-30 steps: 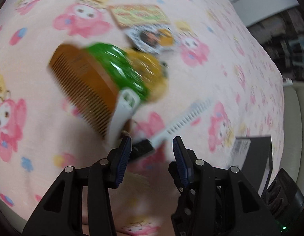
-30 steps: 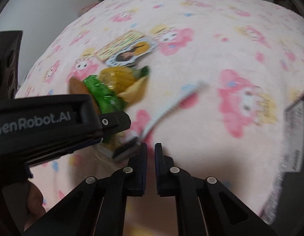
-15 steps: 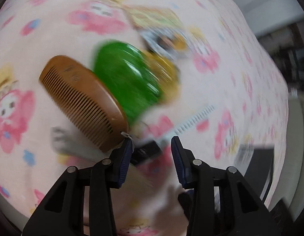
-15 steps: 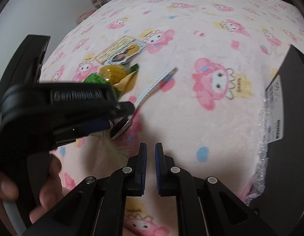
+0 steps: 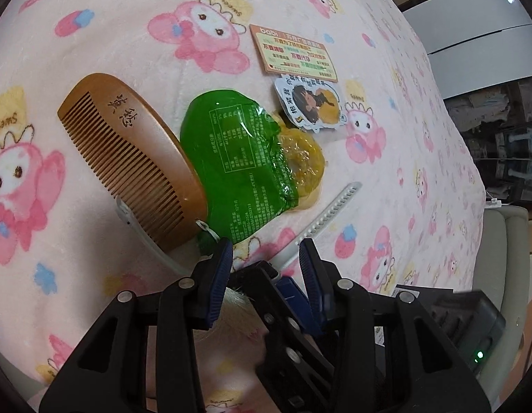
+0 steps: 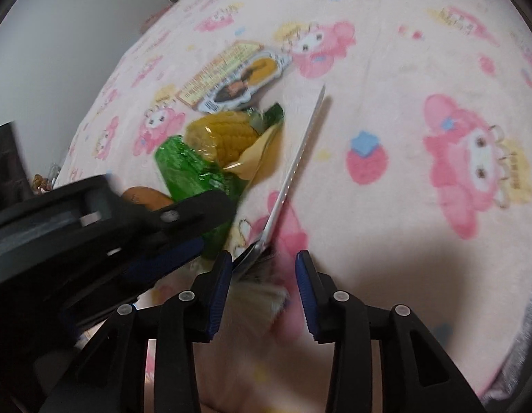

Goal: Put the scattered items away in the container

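A white brush (image 5: 334, 206) with comb teeth along its handle lies on the pink blanket; its cream bristle end sits between the jaws of my right gripper (image 6: 264, 258), which are opening, pads clear of it. My left gripper (image 5: 266, 246) hovers open over the same end, with one of the right gripper's fingers (image 5: 262, 278) between its jaws. A wooden comb (image 5: 135, 158) overlaps a green packet of corn (image 5: 238, 158) just beyond. In the right wrist view the brush (image 6: 296, 161), the packet (image 6: 183, 168) and the left gripper's fingers (image 6: 183, 213) all show.
Two printed cards (image 5: 293, 51) (image 5: 310, 106) lie past the packet on the blanket (image 5: 94, 17). A black box (image 5: 424, 292) peeks out at the lower right, behind the grippers. White furniture (image 5: 472, 34) and a pale seat (image 5: 503, 241) stand beyond the blanket's right edge.
My right gripper, shut before, now has its jaws apart and has dropped down over the brush's bristle end. The left gripper shifted a little and rolled, jaws still apart.
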Demonstrator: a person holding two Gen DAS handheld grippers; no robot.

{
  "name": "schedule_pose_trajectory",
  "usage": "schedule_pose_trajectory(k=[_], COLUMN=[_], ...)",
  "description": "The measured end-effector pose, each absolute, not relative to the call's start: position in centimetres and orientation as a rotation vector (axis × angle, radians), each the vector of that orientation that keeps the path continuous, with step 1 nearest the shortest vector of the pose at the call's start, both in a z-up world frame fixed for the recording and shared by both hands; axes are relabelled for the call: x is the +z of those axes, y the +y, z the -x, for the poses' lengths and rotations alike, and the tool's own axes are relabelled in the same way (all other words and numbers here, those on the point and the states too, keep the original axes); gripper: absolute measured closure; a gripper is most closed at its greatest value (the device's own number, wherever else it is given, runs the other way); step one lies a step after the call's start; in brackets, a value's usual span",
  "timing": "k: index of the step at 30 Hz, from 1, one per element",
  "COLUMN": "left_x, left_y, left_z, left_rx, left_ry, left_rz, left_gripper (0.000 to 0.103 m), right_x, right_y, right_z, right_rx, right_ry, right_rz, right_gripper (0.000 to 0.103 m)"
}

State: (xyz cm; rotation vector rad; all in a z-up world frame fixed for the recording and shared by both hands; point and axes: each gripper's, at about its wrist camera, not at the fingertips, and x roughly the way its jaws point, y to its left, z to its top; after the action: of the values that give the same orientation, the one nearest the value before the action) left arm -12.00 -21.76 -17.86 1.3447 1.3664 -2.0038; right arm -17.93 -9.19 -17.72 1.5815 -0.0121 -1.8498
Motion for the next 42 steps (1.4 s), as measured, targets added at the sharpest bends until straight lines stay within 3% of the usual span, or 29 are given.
schedule_pose_trajectory(k=[1,2,4,10,18,30,36,42], left_x=[-17.9,-17.8,-18.0,-18.2,-16.1,-15.9,-16.5,-16.2], left_y=[-21.7,-21.7,-21.5,-19.7,-17.1,-13.6,-14.5,-15.2], left_z=[12.0,11.8,11.8,12.8,12.4,13.7,13.3,12.6], left_rx=[-2.003,-2.006,-2.012,-2.080,-2.275,-2.378,-2.316,-2.316], left_ry=[1.360,1.358,1.377,1.427,1.566,1.459,1.475,1.511], left_rz=[-1.356,-1.367,-1.400,-1.512,-1.520,-1.714,-1.683,-1.619], left_gripper=[0.063,0.063,0.063,0.063,0.057,0.057,0.092,0.097], right_x=[-18.0,-18.1,-18.0,-16.0,-12.6,-12.4,-12.9,-13.6], right_y=[-9.5,-9.9,-9.9,-7.2,-1.4,-1.0,-1.6,-0.6], right_z=[17.9,17.7,17.4,16.8,16.0,15.5,14.8,14.3], right_rx=[-1.848,-1.854,-1.870,-1.974,-2.145,-2.184,-2.154,-2.116], right_ry=[-0.007,0.011,0.013,-0.028,0.101,0.140,0.161,0.113], right_rz=[-1.575,-1.556,-1.541,-1.484,-1.409,-1.388,-1.364,-1.418], right_gripper=[0.069,0.079,0.087,0.093,0.096,0.096,0.096,0.094])
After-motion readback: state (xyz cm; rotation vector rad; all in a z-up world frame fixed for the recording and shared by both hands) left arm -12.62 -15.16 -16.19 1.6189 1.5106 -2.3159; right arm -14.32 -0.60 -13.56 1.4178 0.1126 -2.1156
